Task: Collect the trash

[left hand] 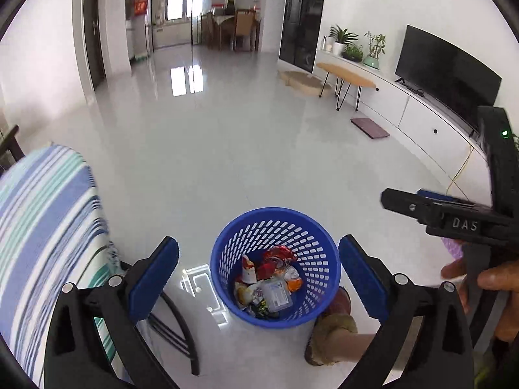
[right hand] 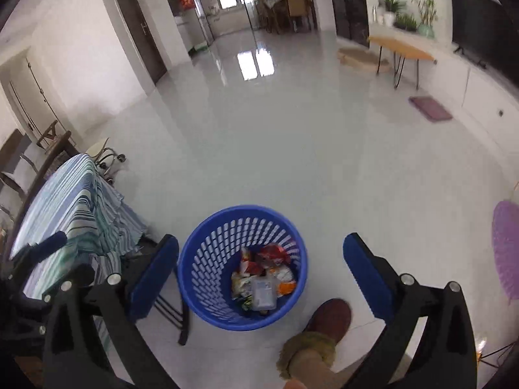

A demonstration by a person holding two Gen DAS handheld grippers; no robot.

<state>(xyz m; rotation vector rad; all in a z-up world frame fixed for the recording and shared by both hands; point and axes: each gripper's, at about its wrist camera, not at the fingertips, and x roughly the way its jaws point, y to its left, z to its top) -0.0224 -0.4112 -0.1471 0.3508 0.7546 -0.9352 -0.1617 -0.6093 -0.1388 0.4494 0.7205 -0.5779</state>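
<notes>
While two hand-held grippers (left hand: 258, 275) (right hand: 259, 275) gape, one basket (left hand: 240, 227) holds wrappers (left hand: 269, 278).

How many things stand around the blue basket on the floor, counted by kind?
Blue basket: 1
Striped-cloth table: 1
Slippered foot: 1
Grippers, both open: 2, left gripper, right gripper
Total: 5
</notes>
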